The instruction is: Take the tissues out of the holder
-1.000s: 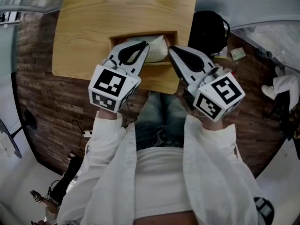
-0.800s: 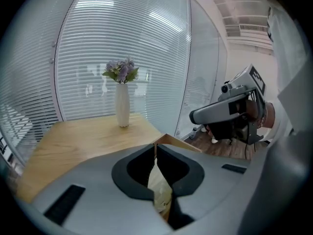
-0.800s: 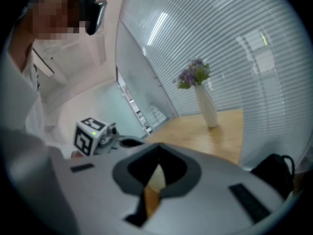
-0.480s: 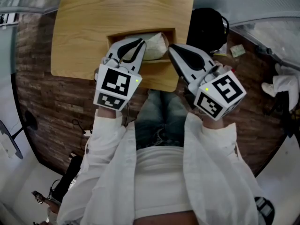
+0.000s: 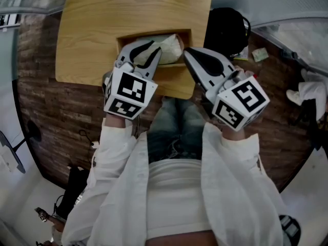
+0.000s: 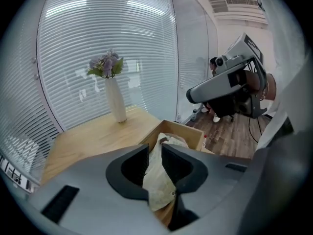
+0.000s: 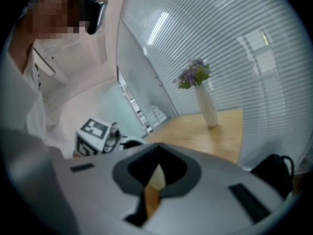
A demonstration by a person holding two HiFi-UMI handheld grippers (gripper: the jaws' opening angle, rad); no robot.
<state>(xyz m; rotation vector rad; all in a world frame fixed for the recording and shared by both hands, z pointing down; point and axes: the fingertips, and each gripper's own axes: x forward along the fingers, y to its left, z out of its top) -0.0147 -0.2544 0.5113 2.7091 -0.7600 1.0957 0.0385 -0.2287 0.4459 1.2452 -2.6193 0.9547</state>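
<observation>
A wooden box holder [image 5: 154, 33] sits near the front edge of the light wooden table [image 5: 97, 19], with a crumpled cream tissue [image 5: 169, 45] sticking out of it. My left gripper [image 5: 155, 54] reaches over the holder's left part and is shut on the tissue [image 6: 157, 187], which runs up between its dark pads over the holder [image 6: 190, 130]. My right gripper [image 5: 187, 53] hovers just right of the holder, jaws together, nothing in them. In the right gripper view my right gripper [image 7: 150, 186] shows only a thin slit of wood and cream.
A white vase with purple flowers [image 6: 113, 99] stands at the table's far side, also in the right gripper view as the vase [image 7: 204, 104]. A black bag [image 5: 225, 29] lies on the floor right of the table. The person's legs are under the table's front edge.
The left gripper has twisted and edged a little further over the holder, still on the tissue. The right gripper has barely moved.
</observation>
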